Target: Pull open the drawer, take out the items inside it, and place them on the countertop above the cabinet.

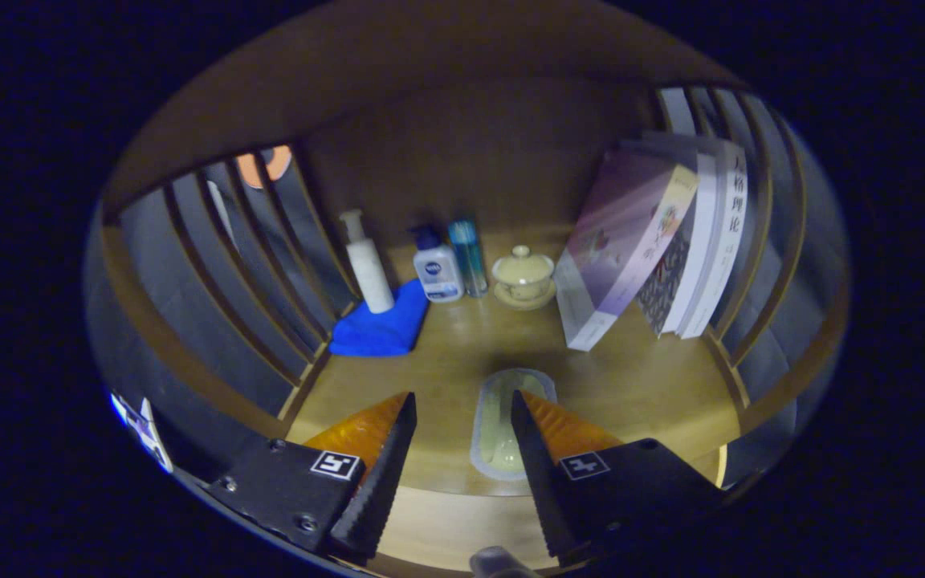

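While your gripper hangs over the front edge of the wooden surface, its two black serrated fingers stand well apart and press on nothing. Between them, and just ahead of the right one, a flat pale-green packet in clear wrapping lies on the surface near its front edge; the right finger overlaps its side in this view, and you cannot tell whether the two touch. Beyond the fingers, toward the back wall, a row of small things stands: a white pump bottle resting on a folded blue cloth, a squat bottle with a blue cap just beside it, a slim teal bottle next to that, and a pale lidded tea bowl on its saucer. To the right of the bowl, several books lean together, tilted toward the slatted wooden side panel behind them. A matching slatted panel closes the left side, just beside the cloth. A wooden board spans overhead. Light is dim, and the packet's contents are too indistinct to name.
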A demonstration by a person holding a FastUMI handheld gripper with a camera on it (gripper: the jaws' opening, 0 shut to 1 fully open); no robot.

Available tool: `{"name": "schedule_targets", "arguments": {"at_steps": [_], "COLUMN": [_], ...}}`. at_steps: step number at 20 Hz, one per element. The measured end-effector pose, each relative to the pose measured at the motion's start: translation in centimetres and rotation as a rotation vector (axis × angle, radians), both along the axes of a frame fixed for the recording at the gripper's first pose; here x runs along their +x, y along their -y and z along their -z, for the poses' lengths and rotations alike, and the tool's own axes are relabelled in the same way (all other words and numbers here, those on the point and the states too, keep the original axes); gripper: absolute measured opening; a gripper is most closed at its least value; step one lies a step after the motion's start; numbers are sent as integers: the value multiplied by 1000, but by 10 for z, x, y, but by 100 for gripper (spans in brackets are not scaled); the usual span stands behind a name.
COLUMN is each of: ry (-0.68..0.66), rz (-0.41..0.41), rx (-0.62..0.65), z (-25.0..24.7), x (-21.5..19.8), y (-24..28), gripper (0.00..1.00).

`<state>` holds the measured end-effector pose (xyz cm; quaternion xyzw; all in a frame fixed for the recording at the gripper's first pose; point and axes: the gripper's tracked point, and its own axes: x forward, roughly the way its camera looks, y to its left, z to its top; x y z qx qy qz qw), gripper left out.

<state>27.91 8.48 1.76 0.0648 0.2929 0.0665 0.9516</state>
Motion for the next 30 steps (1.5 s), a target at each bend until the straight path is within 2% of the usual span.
{"name": "schedule_targets", "arguments": {"at_steps": [3, 6, 15, 21, 27, 30], "ry": [158, 259, 504, 596, 600, 578], "rz": [-49, -35, -78, 7, 63, 104], "rx": [22, 6, -1, -6, -97, -92], "z": [-32, -42, -28, 9, 75, 108], "x": [-28, -56, -162, -226, -272, -283], "y": [-19, -23, -46, -15, 17, 31], "gripper": [77, 100, 99, 99, 99, 99]}}
